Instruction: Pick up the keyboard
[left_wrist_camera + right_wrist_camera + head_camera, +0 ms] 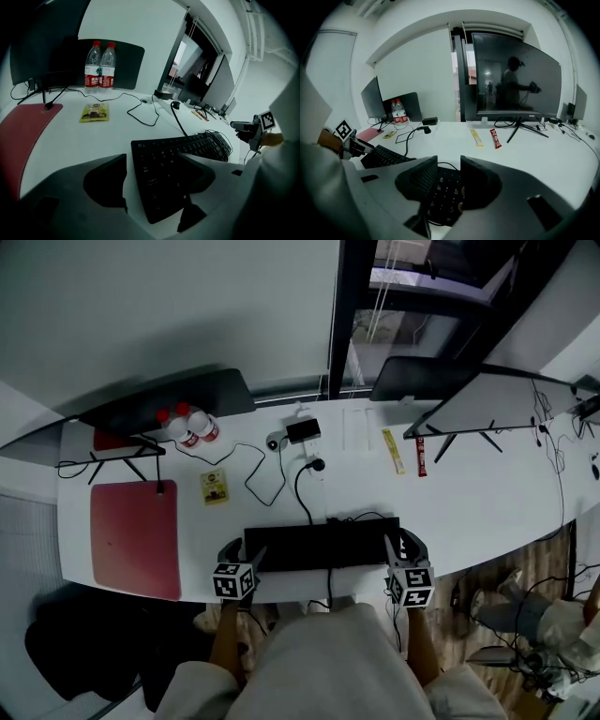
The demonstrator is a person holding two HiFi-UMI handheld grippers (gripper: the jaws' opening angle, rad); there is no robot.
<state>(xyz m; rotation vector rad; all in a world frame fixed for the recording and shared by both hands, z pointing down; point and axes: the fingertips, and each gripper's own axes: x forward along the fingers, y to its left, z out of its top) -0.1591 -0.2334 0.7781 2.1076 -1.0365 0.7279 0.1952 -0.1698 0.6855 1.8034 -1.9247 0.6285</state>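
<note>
1. Lying flat at the near edge of the white bench (469, 493), just in front of the person: the keyboard (322, 543), long side running left to right.
2. Approach done, by the look of it. Left gripper (244, 551) set at the keyboard's left end and right gripper (401, 547) at its right end, both down at bench height.
3. In the left gripper view, fingers (105, 180) spread wide and straddling the left end. One over bare bench just beside the end, the other over the keys. No clamp seen there.
4. In the right gripper view, fingers (417, 180) drawn in to a narrow gap, with the number-pad end showing in and under that gap. Hard to say whether touching, but apparently not pinching anything.
5. Lift not begun, judging from the head view: no tilt, and no gap visible underneath.
6. Left to do: take a firm hold at both ends, then raise both ends level together. Worth minding the black cable (305, 491) leading off the back edge toward the middle of the bench, since likely to drag.
</note>
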